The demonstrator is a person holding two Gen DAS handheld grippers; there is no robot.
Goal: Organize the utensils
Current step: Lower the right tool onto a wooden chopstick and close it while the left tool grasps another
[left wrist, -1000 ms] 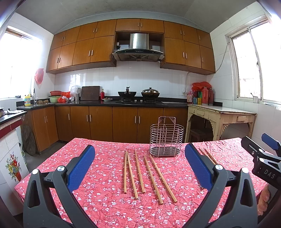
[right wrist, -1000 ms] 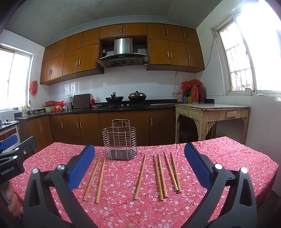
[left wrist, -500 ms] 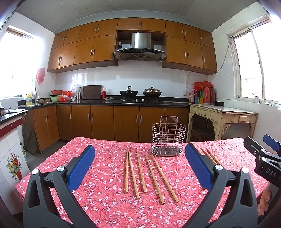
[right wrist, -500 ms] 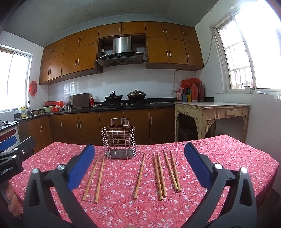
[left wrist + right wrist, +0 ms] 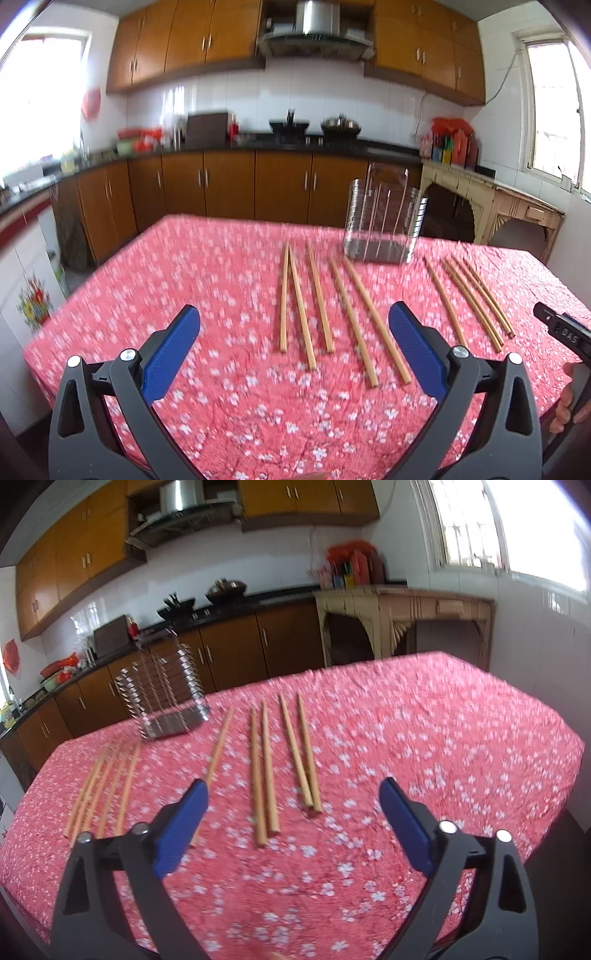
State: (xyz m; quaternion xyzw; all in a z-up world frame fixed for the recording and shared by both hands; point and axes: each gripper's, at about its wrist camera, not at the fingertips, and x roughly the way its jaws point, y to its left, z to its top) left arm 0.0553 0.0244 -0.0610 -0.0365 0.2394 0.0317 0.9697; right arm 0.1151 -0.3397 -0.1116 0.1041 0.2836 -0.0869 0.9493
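Several wooden chopsticks (image 5: pixel 321 299) lie in a row on the red flowered tablecloth (image 5: pixel 184 280), with more chopsticks (image 5: pixel 472 299) to the right. A wire utensil basket (image 5: pixel 382 225) stands upright behind them, with nothing visible inside. My left gripper (image 5: pixel 295 354) is open and empty, hovering just short of the left group's near ends. In the right wrist view, my right gripper (image 5: pixel 291 827) is open and empty above the near ends of the right group of chopsticks (image 5: pixel 284 757); the basket (image 5: pixel 166 698) is far left, with more chopsticks (image 5: pixel 103 786) at left.
The right gripper's body and the hand holding it (image 5: pixel 569 354) show at the right edge of the left wrist view. The table's edges drop off close at left (image 5: pixel 33 347) and right (image 5: pixel 569 782). Kitchen cabinets (image 5: pixel 229 188) and a side table (image 5: pixel 406 620) stand beyond.
Both grippers have tilted down and moved closer to the chopsticks; the right one has also swung to the right. Both views are motion-blurred. Nothing was taken hold of.
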